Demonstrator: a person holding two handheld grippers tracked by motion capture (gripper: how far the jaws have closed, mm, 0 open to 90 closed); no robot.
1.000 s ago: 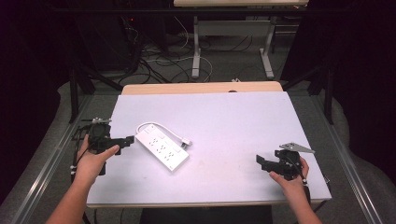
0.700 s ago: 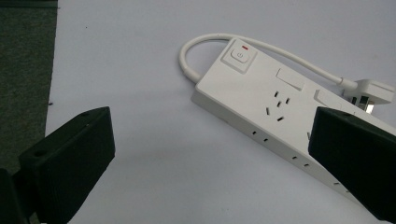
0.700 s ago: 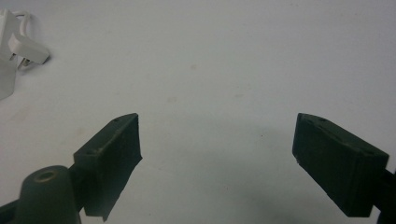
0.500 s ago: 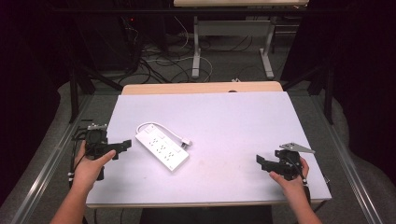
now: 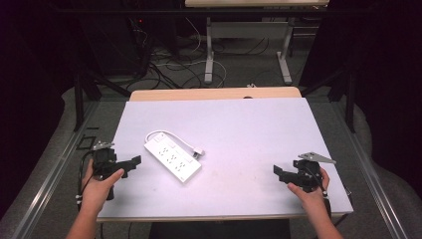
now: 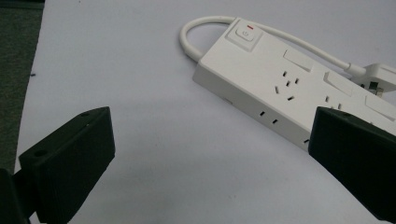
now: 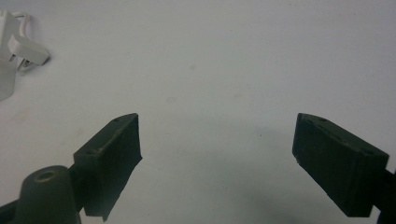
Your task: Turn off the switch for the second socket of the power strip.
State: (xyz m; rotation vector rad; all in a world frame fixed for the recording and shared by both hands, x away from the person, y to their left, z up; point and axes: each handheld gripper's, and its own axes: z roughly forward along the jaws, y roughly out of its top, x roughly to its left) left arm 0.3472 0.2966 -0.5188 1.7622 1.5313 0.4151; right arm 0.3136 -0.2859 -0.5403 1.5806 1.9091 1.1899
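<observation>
Trouble would likely come from the looped cord [image 6: 243,22]: if I nudge the power strip [image 5: 172,160] at its near end, it could pivot and drag its plug [image 7: 27,49] across the table [image 5: 249,129]. My left gripper [image 5: 130,163] is spread wide, empty, just beside the strip's switch end. My right gripper [image 5: 279,173], also released, waits well apart.
</observation>
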